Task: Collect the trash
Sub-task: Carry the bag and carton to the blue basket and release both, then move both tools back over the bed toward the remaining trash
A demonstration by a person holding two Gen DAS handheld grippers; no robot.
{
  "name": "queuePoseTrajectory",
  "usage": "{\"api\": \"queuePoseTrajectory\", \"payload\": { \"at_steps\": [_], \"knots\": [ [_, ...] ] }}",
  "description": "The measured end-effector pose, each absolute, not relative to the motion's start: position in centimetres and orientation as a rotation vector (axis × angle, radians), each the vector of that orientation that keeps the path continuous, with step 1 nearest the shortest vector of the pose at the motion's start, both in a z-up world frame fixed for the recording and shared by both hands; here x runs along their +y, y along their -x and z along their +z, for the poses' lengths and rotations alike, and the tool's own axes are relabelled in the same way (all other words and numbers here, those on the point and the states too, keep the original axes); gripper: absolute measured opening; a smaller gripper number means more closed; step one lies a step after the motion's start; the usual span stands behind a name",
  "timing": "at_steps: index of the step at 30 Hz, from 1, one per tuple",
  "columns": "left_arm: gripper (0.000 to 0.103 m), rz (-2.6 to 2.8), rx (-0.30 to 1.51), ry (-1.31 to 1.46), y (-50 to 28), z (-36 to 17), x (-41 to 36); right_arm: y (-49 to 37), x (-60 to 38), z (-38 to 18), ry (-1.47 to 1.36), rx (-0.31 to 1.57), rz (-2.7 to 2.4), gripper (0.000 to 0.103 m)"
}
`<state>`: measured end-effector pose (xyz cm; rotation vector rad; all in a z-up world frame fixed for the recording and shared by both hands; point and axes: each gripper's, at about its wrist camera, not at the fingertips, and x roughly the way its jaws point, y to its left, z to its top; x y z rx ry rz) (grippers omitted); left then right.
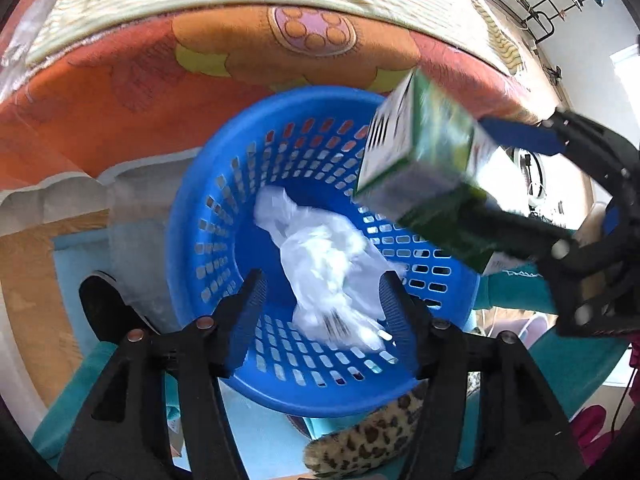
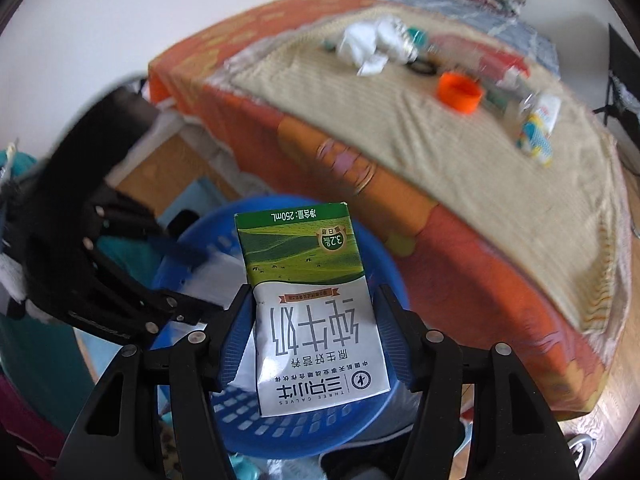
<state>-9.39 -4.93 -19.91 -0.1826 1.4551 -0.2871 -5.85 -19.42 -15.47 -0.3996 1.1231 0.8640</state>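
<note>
A blue perforated basket (image 1: 224, 208) stands on the floor by the bed, with a crumpled white plastic bag (image 1: 320, 264) inside it. My left gripper (image 1: 320, 300) is open and empty just above the basket's near rim. My right gripper (image 2: 312, 320) is shut on a green and white milk carton (image 2: 316, 320), held over the basket (image 2: 360, 416). The carton (image 1: 424, 160) and the right gripper's fingers (image 1: 520, 136) also show in the left wrist view, above the basket's right rim. More trash lies on the bed: white crumpled wrappers (image 2: 372, 46), an orange cap (image 2: 458, 96) and a small bottle (image 2: 538, 132).
The bed (image 2: 440, 152) with an orange sheet and a striped beige cover stands behind the basket. A leopard-print slipper (image 1: 360, 444) and a black shoe (image 1: 104, 304) lie on the floor near the basket. A metal rack (image 1: 536, 0) stands at the far right.
</note>
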Motion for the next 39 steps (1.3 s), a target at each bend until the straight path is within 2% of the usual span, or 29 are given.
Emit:
{"api": "queuePoseTrajectory", "payload": {
  "at_steps": [8, 24, 30, 39],
  "knots": [
    [0.06, -0.275, 1.462, 0.19, 9.3, -20.2, -3.7, 5.5, -19.3, -16.8, 0.354, 1.228, 0.863, 0.06],
    [0.06, -0.221, 1.414, 0.22, 8.6, -19.2, -2.4, 5.5, -19.2, -16.0, 0.361, 1.211, 0.861, 0.062],
    [0.06, -0.182, 1.34, 0.224, 7.2, -17.1, -1.2, 3.8, -20.3, -13.6, 0.298, 1.148, 0.821, 0.062],
    [0.06, -0.117, 1.162, 0.214, 2.4, -11.2, 1.2, 0.3, -22.0, -10.5, 0.168, 1.046, 0.735, 0.062]
  ]
}}
